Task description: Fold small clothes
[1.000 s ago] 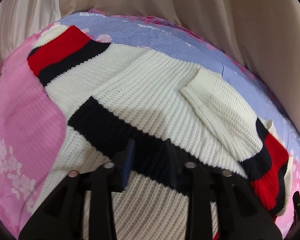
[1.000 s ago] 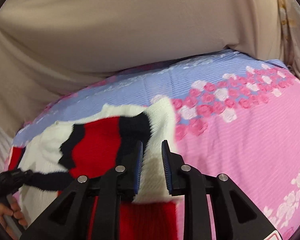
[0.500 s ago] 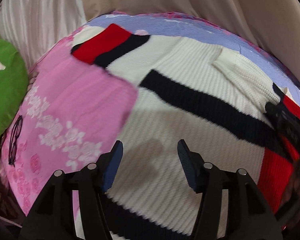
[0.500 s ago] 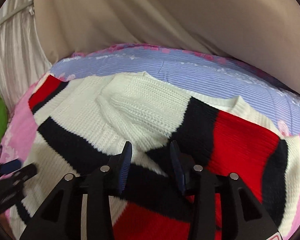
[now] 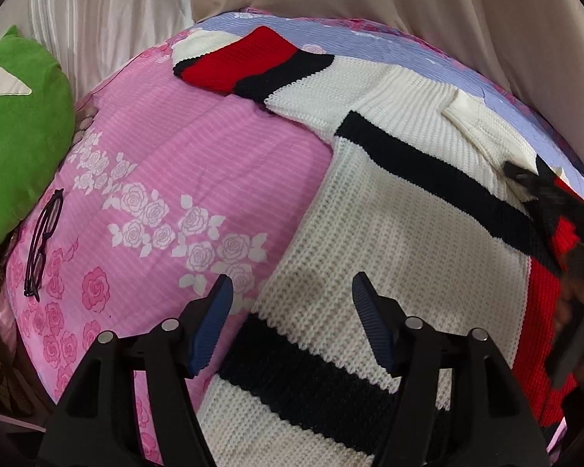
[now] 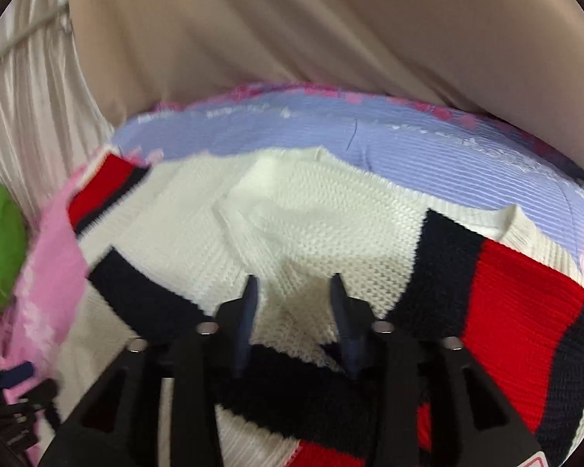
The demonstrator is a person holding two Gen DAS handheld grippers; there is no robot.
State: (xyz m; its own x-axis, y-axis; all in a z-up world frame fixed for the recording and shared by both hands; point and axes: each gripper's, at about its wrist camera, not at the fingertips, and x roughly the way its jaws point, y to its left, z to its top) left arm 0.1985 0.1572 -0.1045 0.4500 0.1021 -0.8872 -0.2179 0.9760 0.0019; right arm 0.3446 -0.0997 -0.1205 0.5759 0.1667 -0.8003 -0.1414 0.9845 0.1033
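sweater [image 5: 401, 241] lies spread on the bed [image 5: 183, 163]; left gripper [image 5: 292, 311] jaws wide open, empty, over its hem at 6 o'clock; right gripper [image 6: 292, 307] also open, empty; i'd pinch the left sleeve [image 5: 249, 62] at 11 o'clock next, fold inward.

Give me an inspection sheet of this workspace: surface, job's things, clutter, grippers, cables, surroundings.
Surface: bedspread, pink with roses near, lilac band at the far edge.
Job's things: knit sweater, white with black and red stripes, lying spread out; one sleeve folded across the body.
Clutter: eyeglasses on the pink part; green cushion at the left edge.
Grippers: left hand-held gripper open over the sweater's edge, holding nothing; right hand-held gripper open over the sweater's middle, holding nothing.
Cables: nothing seen.
Surroundings: beige curtain behind the bed.
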